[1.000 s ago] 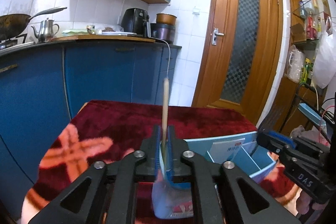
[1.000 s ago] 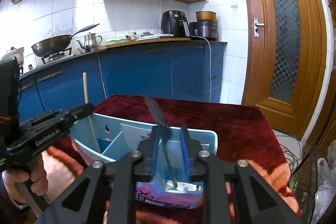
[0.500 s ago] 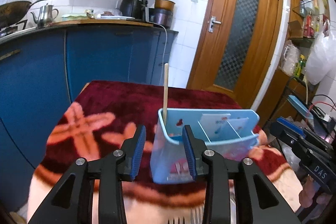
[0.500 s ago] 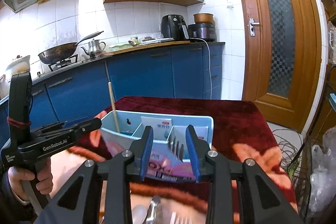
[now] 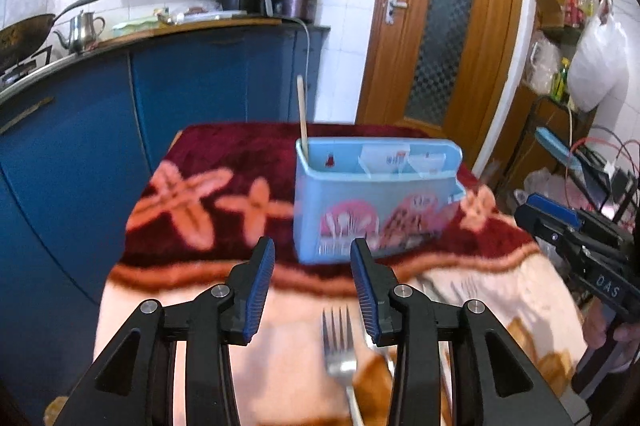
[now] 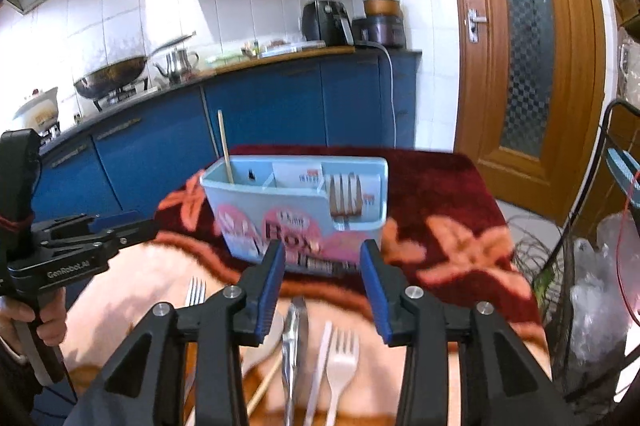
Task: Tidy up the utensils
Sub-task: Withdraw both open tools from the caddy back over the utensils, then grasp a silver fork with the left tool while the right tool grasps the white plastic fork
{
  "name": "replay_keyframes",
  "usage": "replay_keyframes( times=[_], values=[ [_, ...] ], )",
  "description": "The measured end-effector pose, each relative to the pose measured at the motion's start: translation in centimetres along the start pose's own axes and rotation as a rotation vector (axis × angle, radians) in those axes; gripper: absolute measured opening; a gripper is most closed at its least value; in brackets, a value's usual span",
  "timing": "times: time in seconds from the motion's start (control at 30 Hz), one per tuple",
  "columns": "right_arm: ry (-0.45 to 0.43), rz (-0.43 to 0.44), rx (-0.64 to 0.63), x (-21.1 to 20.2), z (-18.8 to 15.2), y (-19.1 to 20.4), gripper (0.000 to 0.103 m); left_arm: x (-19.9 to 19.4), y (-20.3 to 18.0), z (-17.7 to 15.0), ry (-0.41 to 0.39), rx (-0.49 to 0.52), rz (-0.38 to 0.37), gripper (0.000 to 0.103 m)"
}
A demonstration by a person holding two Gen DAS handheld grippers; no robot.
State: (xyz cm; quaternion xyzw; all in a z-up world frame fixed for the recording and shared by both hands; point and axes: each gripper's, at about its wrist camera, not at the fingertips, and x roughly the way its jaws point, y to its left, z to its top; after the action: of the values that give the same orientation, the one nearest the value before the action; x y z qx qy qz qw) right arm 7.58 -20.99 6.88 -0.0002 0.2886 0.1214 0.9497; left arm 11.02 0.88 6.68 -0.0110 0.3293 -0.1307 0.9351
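Both hand-held grippers, left (image 5: 313,282) and right (image 6: 322,282), just opening, empty; organizer (image 6: 296,202) beyond.

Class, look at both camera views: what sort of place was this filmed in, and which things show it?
Most likely a home kitchen: a dark wok on a gas burner, a steel kettle, blue base cabinets under a wooden counter, and a black air fryer.

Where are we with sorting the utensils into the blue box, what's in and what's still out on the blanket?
Done: a wooden chopstick stands in the end slot of the blue box, a fork in the opposite end slot. In hand: nothing; left gripper and right gripper have just been opening, empty. Left: metal fork, white plastic fork, a knife-like metal piece on the blanket.
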Motion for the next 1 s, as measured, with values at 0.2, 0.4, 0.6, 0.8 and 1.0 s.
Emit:
replay_keyframes(
  times=[0.2,0.4,0.6,0.8,1.0],
  values=[
    [0.135,-0.020,-0.007,-0.1,-2.0,-0.5,0.043,-0.1,-0.4,-2.0,0.142,0.027,0.020,0.041],
    [0.272,-0.010,0.018,0.5,-4.0,-0.9,0.045,0.1,-0.6,-3.8,0.229,0.032,0.019,0.042],
    [0.410,0.009,0.043,1.6,-5.4,-1.4,0.045,1.1,-1.0,-4.9,0.334,0.017,-0.010,0.049],
    [0.497,0.028,0.061,2.6,-6.0,-1.8,0.045,2.4,-1.6,-5.9,0.425,0.026,-0.024,0.049],
    [0.553,0.044,0.066,3.6,-6.3,-1.9,0.045,3.8,-1.6,-6.3,0.486,0.009,-0.045,0.047]
  ],
)
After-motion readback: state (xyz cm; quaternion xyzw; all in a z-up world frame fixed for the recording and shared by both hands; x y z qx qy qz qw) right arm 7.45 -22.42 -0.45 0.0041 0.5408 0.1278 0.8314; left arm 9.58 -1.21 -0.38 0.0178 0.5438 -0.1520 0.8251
